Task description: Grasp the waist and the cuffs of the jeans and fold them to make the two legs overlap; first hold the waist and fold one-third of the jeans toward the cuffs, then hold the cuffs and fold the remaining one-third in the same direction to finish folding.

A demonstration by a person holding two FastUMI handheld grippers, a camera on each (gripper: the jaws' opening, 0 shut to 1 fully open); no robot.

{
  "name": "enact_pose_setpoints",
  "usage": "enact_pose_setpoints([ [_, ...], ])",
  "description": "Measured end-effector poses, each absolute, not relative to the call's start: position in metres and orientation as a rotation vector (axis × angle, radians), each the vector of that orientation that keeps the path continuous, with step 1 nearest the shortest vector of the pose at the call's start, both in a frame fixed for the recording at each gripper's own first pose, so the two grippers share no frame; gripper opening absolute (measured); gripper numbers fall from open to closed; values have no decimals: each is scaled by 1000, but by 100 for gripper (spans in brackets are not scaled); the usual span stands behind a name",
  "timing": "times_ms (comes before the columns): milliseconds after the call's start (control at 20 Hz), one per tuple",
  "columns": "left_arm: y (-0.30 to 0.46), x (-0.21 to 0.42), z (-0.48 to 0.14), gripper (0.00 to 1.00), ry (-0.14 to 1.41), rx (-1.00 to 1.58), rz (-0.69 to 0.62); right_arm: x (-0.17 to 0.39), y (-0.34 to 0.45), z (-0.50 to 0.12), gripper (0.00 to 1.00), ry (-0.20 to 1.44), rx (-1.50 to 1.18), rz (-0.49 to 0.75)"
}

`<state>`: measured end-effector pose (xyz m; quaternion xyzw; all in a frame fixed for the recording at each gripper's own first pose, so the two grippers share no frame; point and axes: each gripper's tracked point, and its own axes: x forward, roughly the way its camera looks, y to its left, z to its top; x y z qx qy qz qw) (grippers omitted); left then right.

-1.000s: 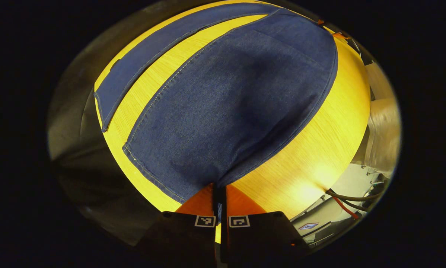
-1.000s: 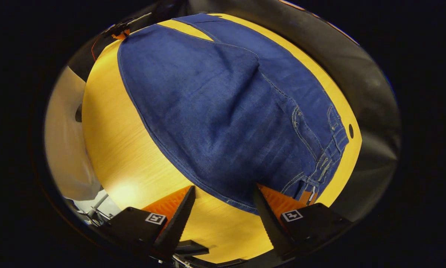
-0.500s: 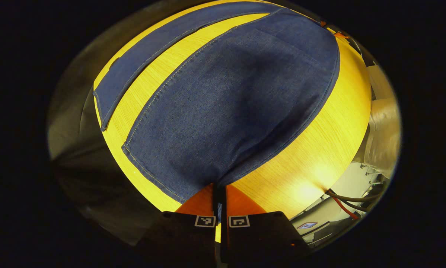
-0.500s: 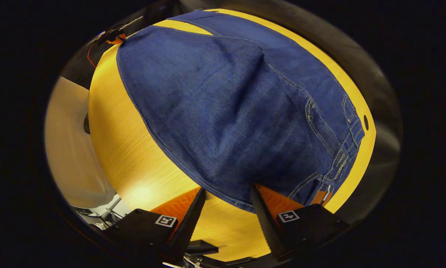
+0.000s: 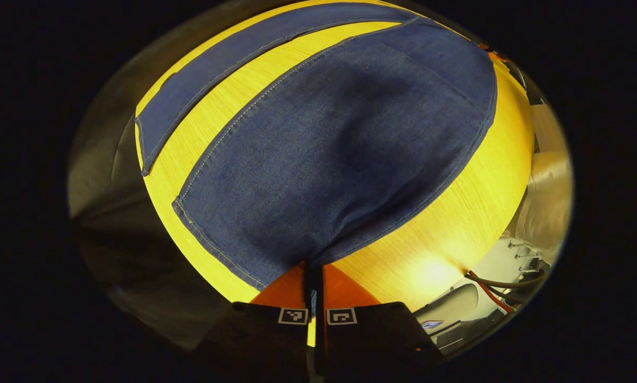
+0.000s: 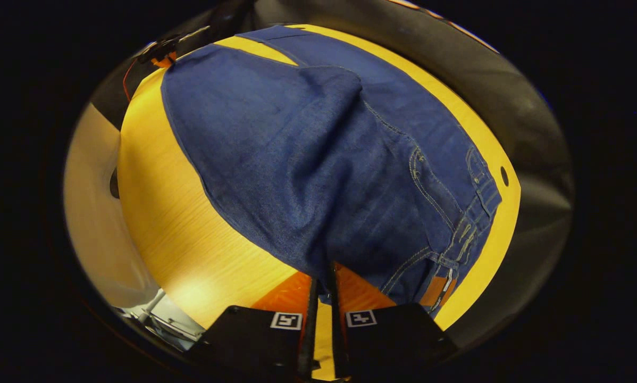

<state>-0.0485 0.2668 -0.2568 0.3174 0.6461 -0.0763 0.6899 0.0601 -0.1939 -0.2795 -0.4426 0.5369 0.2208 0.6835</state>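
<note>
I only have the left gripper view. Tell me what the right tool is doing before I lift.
Observer: In the right gripper view, the right tool is shut on the jeans at the near edge, beside the waistband.
Operator: Report the far leg up there.
Observer: Near the waist it lies flat on the table, tucked under a fold of the near leg.
Operator: Give me anything at the other end.
Observer: At the top left of that view, a gripper sits at the jeans' far corner.
</note>
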Motion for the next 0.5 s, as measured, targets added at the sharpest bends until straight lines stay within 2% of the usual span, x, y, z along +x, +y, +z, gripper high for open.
enact_pose_setpoints([
  [50, 267, -48, -257, 0, 1440, 708, -168, 60, -193, -278, 14, 1211, -964, 471],
  [100, 267, -48, -257, 0, 1440, 708, -166, 60, -191, -279, 10, 1229, -941, 444],
  [150, 268, -49, -257, 0, 1451, 708, -169, 64, -191, -280, 10, 1236, -927, 415],
  [200, 269, -50, -258, 0, 1463, 705, -181, 62, -192, -278, 0, 1258, -915, 389],
  [250, 268, -50, -257, 0, 1476, 691, -189, 64, -190, -277, 5, 1249, -905, 378],
  [350, 268, -51, -257, 0, 1496, 648, -183, 64, -192, -275, 3, 1234, -888, 347],
  [500, 271, -49, -250, 0, 1527, 638, -102, 62, -193, -273, 3, 1211, -861, 296],
])
